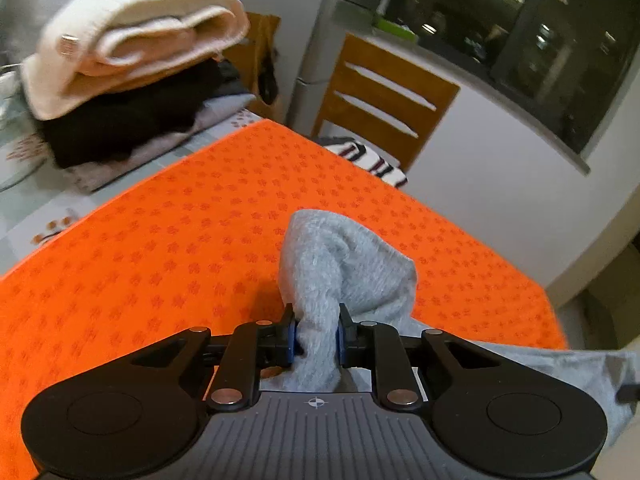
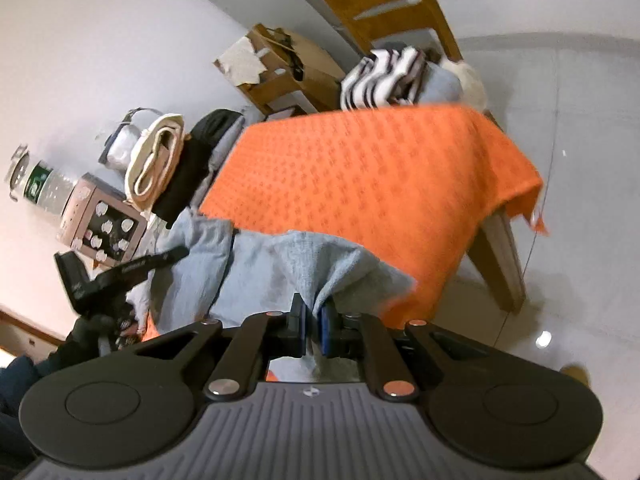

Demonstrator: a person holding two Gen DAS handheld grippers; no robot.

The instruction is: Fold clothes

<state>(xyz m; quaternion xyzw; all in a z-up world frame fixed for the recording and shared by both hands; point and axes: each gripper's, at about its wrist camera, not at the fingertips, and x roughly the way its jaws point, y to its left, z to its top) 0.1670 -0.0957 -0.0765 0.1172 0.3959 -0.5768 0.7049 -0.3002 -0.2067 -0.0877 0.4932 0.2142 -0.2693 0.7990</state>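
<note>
The table (image 1: 132, 248) has an orange cloth on it with little flower marks. Most of that cloth is bare. At the far left corner of the table sits a pile of folded clothes (image 1: 132, 80), with a cream one on top and a dark one under it. Past the far edge stands a wooden chair (image 1: 384, 100) with a striped cloth (image 1: 372, 160) on its seat.

The thing to fold is a gray garment (image 1: 344, 268). It is soft and fuzzy, like a sweater or sweatshirt. I think it is light and floppy, so it will sag and bunch up when only pinched in two spots. It is not slippery and will not break. The best places to hold it are its edges or corners, far apart, so it hangs flat.

The gray garment is at the near edge of the table, toward the right corner, held up off the cloth. It stretches from one gripper to the other.

The left gripper (image 1: 316, 336) is squeezed on a thick bunch of the gray fabric. The bunch pokes up past the fingertips and flops to the right, and the rest trails off to the right.

The right gripper (image 2: 313, 328) is pinched almost fully closed on a thin fold of the same garment. The fabric fans out just past its fingertips and runs left toward the other gripper, seen at the left of the right wrist view.
</note>
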